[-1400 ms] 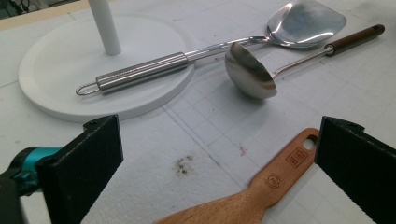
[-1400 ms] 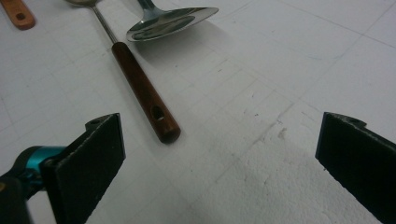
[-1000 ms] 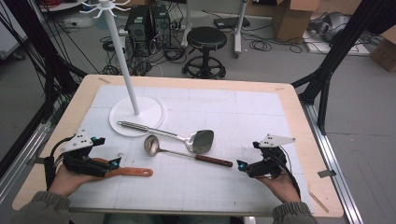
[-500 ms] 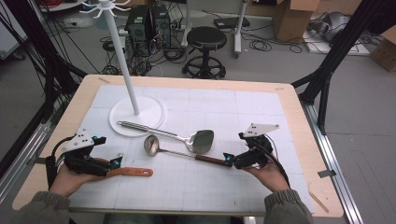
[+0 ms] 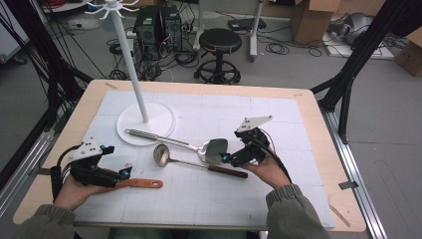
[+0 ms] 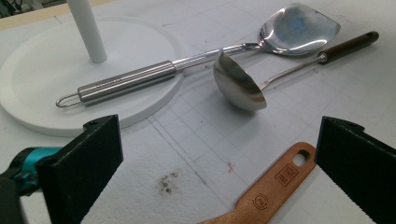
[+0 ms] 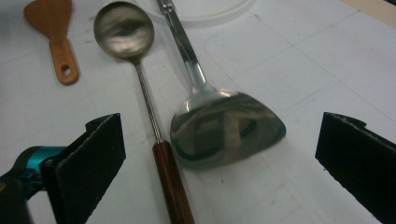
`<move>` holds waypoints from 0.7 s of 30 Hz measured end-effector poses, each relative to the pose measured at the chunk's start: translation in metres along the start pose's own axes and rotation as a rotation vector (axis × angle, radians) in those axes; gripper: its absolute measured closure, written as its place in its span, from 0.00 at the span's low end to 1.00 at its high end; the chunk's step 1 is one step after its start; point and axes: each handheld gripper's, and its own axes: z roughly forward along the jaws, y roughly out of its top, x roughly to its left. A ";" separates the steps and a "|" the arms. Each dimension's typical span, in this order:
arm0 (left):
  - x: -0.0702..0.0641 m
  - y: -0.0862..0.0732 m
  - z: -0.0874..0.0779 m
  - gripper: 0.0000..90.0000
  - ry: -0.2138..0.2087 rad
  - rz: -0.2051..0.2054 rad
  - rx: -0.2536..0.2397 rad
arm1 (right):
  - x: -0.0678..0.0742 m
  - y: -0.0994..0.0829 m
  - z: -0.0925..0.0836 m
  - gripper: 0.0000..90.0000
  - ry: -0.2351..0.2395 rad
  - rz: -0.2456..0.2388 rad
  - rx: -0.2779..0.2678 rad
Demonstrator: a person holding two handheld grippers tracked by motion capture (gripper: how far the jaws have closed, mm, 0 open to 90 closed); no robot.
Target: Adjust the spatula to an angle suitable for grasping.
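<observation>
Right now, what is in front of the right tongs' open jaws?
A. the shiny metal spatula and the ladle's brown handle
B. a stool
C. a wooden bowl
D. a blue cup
A: in the right gripper view the metal spatula and the ladle, with its brown handle, lie between the wide-open jaws of the right tongs.

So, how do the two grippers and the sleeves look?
Each gripper, left and right, is black with two flat black jaws, a teal part near them, a grey three-cornered plate on top and a black cable. Both sleeves are grey-green with ribbed cuffs.
</observation>
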 end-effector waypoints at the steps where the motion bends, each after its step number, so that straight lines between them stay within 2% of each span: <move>1: 0.000 0.000 0.000 0.02 -0.003 0.000 -0.001 | 0.000 0.002 0.002 0.01 0.006 0.004 0.001; 9: -0.001 0.001 0.001 0.02 -0.006 0.001 0.001 | -0.001 0.024 0.026 0.01 0.043 -0.019 0.029; 10: -0.001 0.001 0.001 0.02 -0.006 0.004 0.002 | -0.001 0.030 0.033 0.01 0.055 -0.029 0.038; 21: -0.003 0.002 0.003 0.02 -0.012 0.009 0.004 | -0.003 0.057 0.067 0.01 0.087 -0.042 0.063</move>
